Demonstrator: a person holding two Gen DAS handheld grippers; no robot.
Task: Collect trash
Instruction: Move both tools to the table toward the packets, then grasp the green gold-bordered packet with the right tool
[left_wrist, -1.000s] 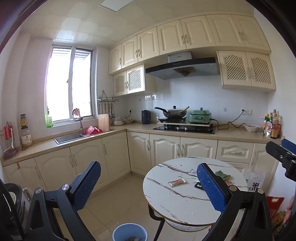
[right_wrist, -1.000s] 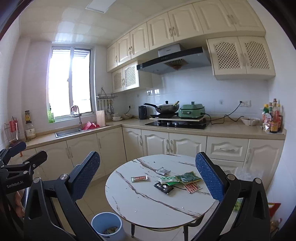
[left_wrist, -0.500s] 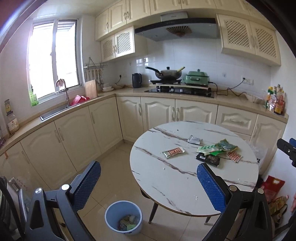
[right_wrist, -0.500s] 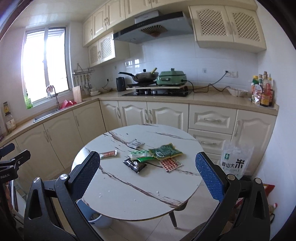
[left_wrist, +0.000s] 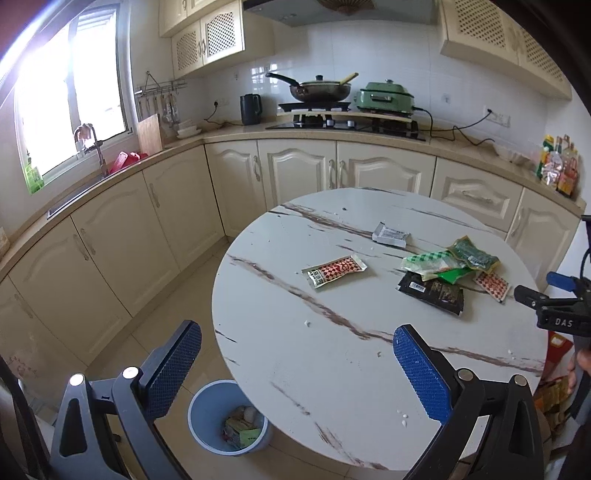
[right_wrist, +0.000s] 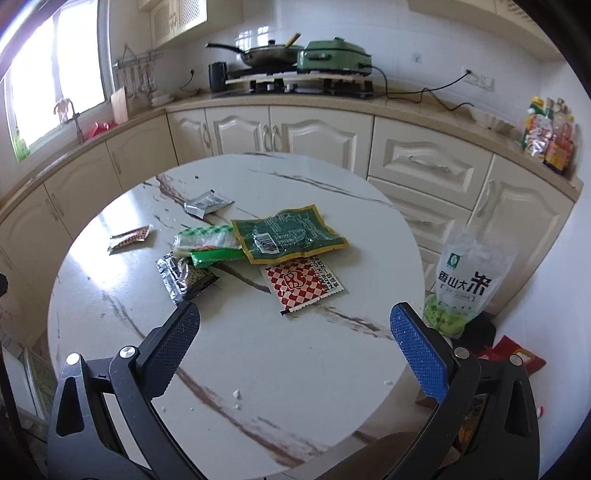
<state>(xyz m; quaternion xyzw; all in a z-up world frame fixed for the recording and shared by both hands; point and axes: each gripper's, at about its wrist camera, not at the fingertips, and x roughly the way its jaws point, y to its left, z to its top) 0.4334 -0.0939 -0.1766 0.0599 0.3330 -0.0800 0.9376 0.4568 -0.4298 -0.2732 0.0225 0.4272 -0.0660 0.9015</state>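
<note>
Blue-padded left tool (left_wrist: 297, 363) and right tool (right_wrist: 294, 345) seemingly gape wide, empty, above wrappers (right_wrist: 291, 236).

Right gripper (right_wrist: 294, 334) spread wide at frame bottom, nothing between its jaws, round marble table (right_wrist: 258, 369) filling centre, wrapper pile mid-frame: green packet (right_wrist: 288, 232) overlapping red-checked sachet (right_wrist: 303, 282), black wrapper (right_wrist: 184, 277) left, white rice bag (right_wrist: 469, 280) on the floor at right.

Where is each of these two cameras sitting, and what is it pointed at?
Left wrist view: on the left hand-held gripper, open, looking down at the round table and blue bin; the right hand-held gripper's side shows at right.
Right wrist view: on the right hand-held gripper, open, facing the wrapper pile, green packet on top.
Shared: table, wrappers, stove counter.
</note>
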